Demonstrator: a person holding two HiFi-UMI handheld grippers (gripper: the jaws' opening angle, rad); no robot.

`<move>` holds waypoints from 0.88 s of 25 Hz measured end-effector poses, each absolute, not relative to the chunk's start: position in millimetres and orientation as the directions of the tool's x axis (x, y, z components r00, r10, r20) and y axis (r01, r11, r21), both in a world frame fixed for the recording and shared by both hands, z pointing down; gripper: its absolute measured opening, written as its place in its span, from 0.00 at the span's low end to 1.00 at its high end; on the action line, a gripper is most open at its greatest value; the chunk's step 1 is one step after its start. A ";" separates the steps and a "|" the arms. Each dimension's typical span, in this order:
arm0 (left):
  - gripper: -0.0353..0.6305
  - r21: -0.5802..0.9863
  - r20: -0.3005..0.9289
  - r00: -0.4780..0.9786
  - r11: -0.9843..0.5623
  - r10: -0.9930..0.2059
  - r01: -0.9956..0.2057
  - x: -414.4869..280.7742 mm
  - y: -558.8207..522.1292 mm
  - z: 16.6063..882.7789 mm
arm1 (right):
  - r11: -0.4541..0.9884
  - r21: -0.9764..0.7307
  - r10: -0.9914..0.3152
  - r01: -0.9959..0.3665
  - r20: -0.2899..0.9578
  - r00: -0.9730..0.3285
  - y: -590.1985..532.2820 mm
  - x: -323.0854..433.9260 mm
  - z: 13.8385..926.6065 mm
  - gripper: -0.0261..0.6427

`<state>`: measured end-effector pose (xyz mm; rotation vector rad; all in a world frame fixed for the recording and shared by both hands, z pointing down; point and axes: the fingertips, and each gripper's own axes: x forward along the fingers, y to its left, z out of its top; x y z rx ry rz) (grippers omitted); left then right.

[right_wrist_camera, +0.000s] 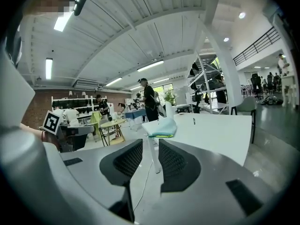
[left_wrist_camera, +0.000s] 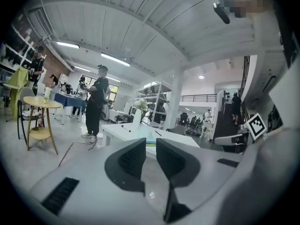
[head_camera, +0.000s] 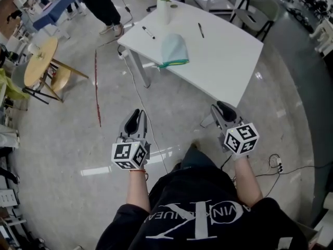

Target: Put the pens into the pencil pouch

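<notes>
- The table is white and stands ahead of the person. Both grippers are held over the floor, short of its near edge.
- The pouch is pale blue with a yellow-green edge. It lies flat on the table, close to the near edge and toward the left corner.
- The left pen lies on the table left of the pouch, apart from it.
- The right pen lies on the table beyond the pouch and to its right, also apart from it. Neither pen is in the pouch.
- A vase stands at the table's far edge, between the two pens.
- The left gripper is off the table's left corner. Its jaws stand a narrow gap apart with nothing between them.
- The right gripper is short of the table's nearest corner. Its jaws are also parted and empty.
- A cable runs across the floor from the table's left leg.
- A bystander stands beyond the table's left corner.
</notes>
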<state>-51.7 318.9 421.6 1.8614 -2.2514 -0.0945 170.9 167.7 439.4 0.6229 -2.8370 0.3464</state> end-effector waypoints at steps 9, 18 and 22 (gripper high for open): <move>0.13 0.163 0.150 -0.139 0.163 -0.979 -0.973 -71.8 269.5 428.4 | 0.870 -0.207 -0.394 -0.447 0.251 -0.884 121.9 148.1 446.1 0.22; 0.13 0.141 0.173 -0.075 0.100 -0.982 -0.985 -89.1 187.5 427.3 | 0.867 -0.230 -0.383 -0.443 0.262 -0.886 57.1 115.6 447.2 0.22; 0.13 0.123 0.202 -0.048 0.074 -0.978 -0.990 -92.1 158.0 432.9 | 0.865 -0.241 -0.375 -0.441 0.273 -0.886 32.2 105.1 450.8 0.22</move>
